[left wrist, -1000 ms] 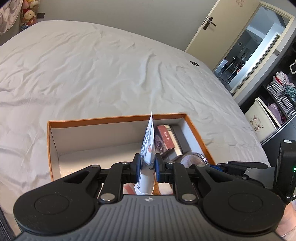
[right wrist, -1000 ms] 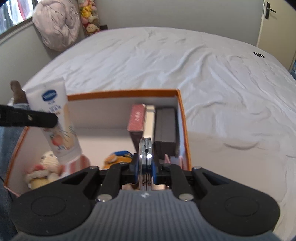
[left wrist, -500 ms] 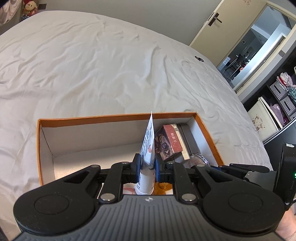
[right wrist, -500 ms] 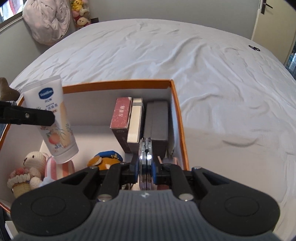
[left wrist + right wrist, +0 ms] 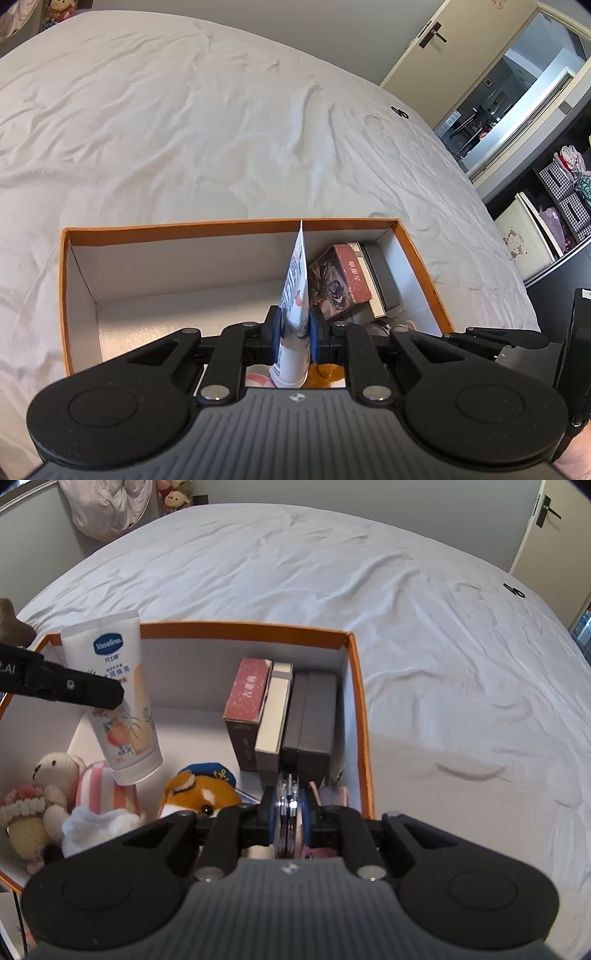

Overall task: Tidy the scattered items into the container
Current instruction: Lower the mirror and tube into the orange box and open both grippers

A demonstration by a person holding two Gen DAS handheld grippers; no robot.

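Note:
An orange box (image 5: 221,225) with a white inside lies on the bed. My left gripper (image 5: 293,334) is shut on a white lotion tube (image 5: 295,295), held cap down and tilted over the box's left half. In the right wrist view the tube (image 5: 122,709) hangs just above a pink striped item (image 5: 99,790) and a crochet bunny (image 5: 48,775). My right gripper (image 5: 290,814) is shut on a thin round silver-rimmed disc (image 5: 290,805), seen edge-on over the near right corner of the box (image 5: 240,629).
A red box (image 5: 247,698), a white one and a dark grey case (image 5: 312,716) stand along the box's right wall. An orange plush with a blue cap (image 5: 201,794) lies near the front. A small black item (image 5: 400,112) sits far off on the sheet. Shelves (image 5: 554,206) stand at the right.
The left gripper has sunk with the tube toward the box, so the tube now hangs lower and further inside. The right gripper has barely moved and keeps its hold on the disc.

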